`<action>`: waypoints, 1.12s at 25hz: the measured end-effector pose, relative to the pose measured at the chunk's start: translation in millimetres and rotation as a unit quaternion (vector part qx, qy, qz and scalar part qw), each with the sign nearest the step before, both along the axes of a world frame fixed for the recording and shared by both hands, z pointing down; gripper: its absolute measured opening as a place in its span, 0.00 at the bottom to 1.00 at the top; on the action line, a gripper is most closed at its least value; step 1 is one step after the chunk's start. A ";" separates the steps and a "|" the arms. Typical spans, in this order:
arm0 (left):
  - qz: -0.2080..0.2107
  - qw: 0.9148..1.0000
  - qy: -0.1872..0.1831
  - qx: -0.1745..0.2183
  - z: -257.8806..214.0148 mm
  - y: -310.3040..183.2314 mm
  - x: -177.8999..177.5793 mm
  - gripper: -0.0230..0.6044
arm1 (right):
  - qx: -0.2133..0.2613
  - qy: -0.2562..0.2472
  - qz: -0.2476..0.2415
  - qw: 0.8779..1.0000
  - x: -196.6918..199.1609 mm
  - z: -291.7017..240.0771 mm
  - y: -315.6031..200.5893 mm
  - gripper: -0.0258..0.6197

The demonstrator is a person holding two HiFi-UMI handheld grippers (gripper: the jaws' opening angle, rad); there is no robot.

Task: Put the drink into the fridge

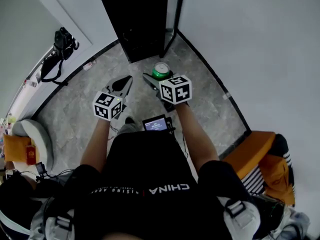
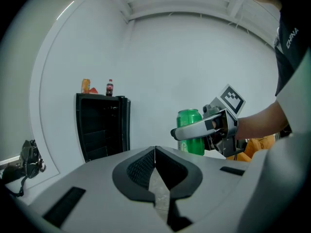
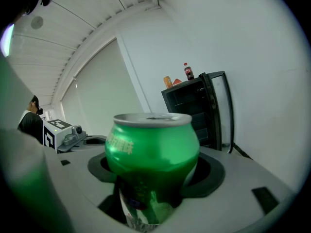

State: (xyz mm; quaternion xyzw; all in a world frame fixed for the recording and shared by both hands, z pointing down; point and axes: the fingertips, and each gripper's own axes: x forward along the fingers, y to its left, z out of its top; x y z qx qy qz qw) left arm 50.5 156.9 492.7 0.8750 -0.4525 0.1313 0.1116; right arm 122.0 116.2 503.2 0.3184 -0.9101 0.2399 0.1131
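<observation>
Black shirt [image 1: 145,184] of the person fills the bottom of the head view, with a small lit screen [image 1: 156,124] at the waist and both forearms reaching forward over the grey marbled floor [image 1: 75,114]. In the right gripper view the right tool [image 1: 158,79] is clamped on a green aluminium drink can [image 3: 151,149]; the can stands upright between the jaws, its silver top level. The left tool [image 2: 155,152] is just beside the right one, apart from it, with its jaws pressed together and nothing between them. Both tools are held above the floor in front of a tall black fridge [image 1: 140,19], which stands at the far edge of the floor by the corner of the white walls. Its glass door [image 3: 221,110] is swung open on the right side. On top of the fridge stand a dark bottle with a red label [image 2: 110,87] and an orange container [image 2: 86,85], side by side. A black bag [image 1: 60,49] lies at the floor's left edge against the wall.
</observation>
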 end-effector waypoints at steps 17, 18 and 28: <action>0.025 0.999 0.016 -0.017 17.5 -96.0 -53.5 0.06 | -0.017 0.006 0.038 0.999 -42.1 13.5 -89.8 0.58; 0.028 0.999 0.016 -0.018 17.3 -105.2 -59.2 0.06 | -0.017 0.005 0.040 0.999 -47.9 12.8 -98.4 0.58; 0.058 0.998 0.019 -0.021 13.4 -172.8 -123.3 0.06 | -0.024 0.002 0.081 0.996 -101.1 10.4 -165.0 0.58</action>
